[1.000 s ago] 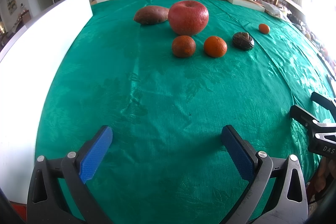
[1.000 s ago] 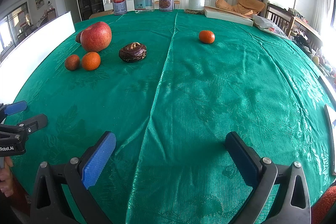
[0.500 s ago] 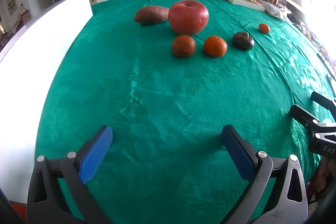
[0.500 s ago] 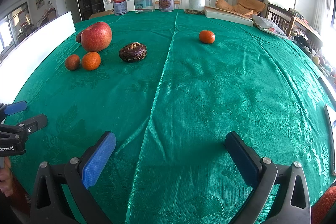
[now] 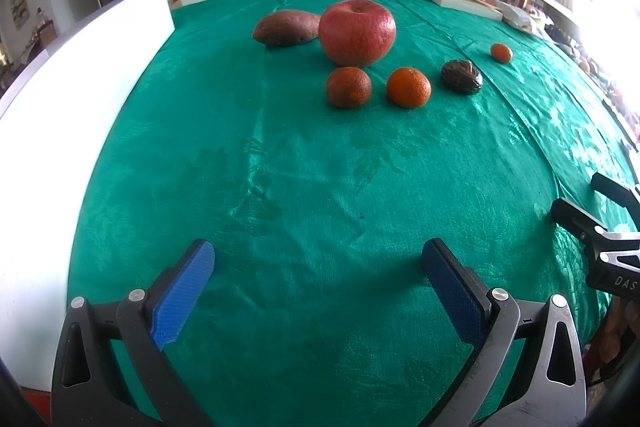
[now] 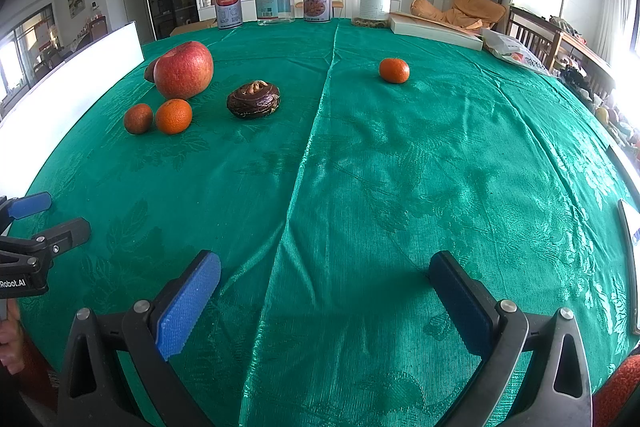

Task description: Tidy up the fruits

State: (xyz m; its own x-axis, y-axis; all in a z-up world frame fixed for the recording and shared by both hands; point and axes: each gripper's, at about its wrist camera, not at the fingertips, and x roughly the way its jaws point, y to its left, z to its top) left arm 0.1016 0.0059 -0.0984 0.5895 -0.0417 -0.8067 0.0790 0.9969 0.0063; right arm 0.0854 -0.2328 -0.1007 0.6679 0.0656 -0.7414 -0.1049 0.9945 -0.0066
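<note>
Most of the fruit is gathered toward the far left of the tabletop (image 6: 360, 187): a big red apple (image 6: 183, 69) with a sweet potato (image 5: 286, 27) just behind it, two small oranges (image 6: 173, 116) in front, and a dark wrinkled fruit (image 6: 253, 99) near them. One lone orange (image 6: 394, 70) sits well apart toward the far right, so it looks like the stray to bring over. The left gripper (image 5: 318, 281) and right gripper (image 6: 326, 291) both hover empty over the near edge with jaws spread wide, probably poised for a first reach.
</note>
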